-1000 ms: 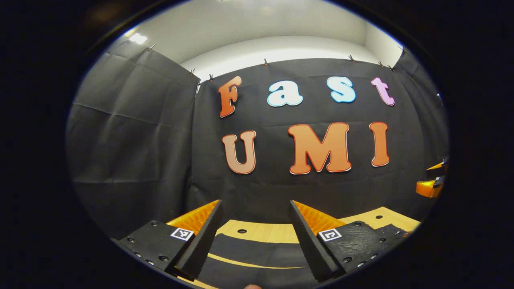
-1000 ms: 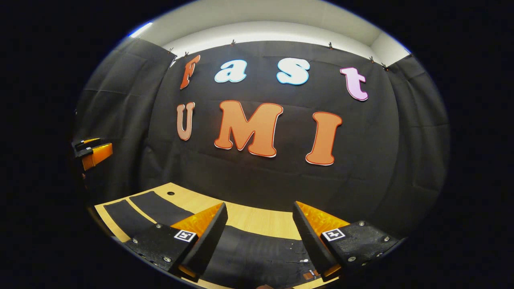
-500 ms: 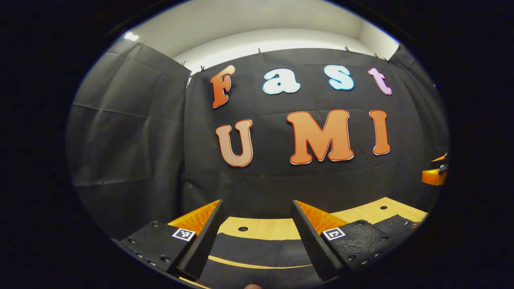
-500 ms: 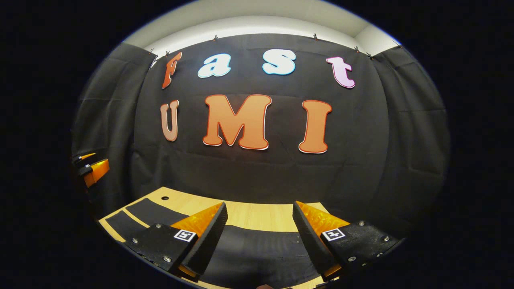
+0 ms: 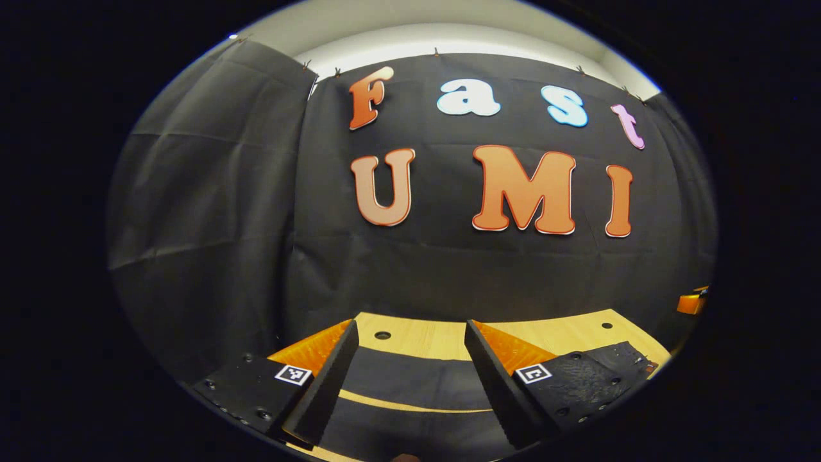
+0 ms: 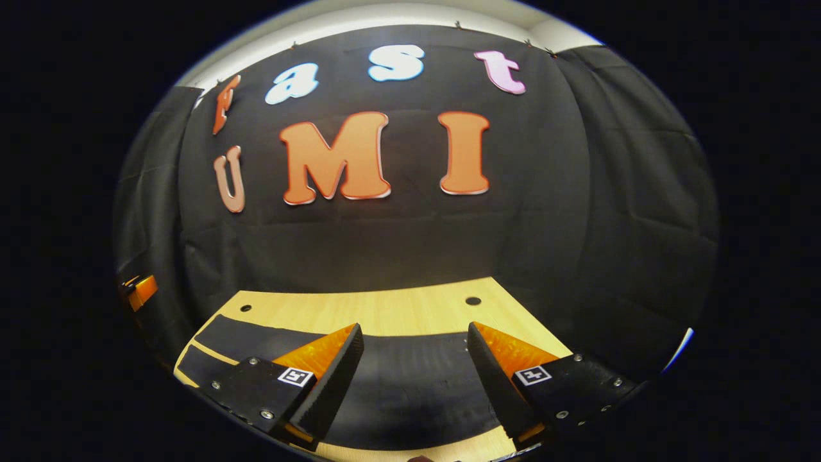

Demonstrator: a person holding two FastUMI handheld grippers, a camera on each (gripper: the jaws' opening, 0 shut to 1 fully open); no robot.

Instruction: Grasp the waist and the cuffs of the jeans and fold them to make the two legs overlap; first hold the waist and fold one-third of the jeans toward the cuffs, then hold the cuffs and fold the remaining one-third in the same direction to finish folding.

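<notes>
Dark jeans (image 5: 404,378) lie flat on the wooden table (image 5: 577,330). In the left gripper view the two legs run as separate dark strips with a thin line of wood between them. My left gripper (image 5: 410,328) hovers open over the legs, nothing between its fingers. In the right gripper view the jeans (image 6: 410,385) spread wide under my right gripper (image 6: 415,330), which is also open and holds nothing; the legs (image 6: 244,333) stretch off to the left. The other gripper is a small orange shape at each view's edge, the right gripper (image 5: 693,301) and the left gripper (image 6: 138,289).
Black cloth walls close the booth behind and beside the table (image 6: 385,311). Small round holes (image 6: 473,300) dot the far part of the tabletop. The table's right corner (image 6: 513,308) lies close to the cloth.
Both views have tipped downward, so more tabletop and jeans show. The right gripper has also swung to the right. Both grippers stay open.
</notes>
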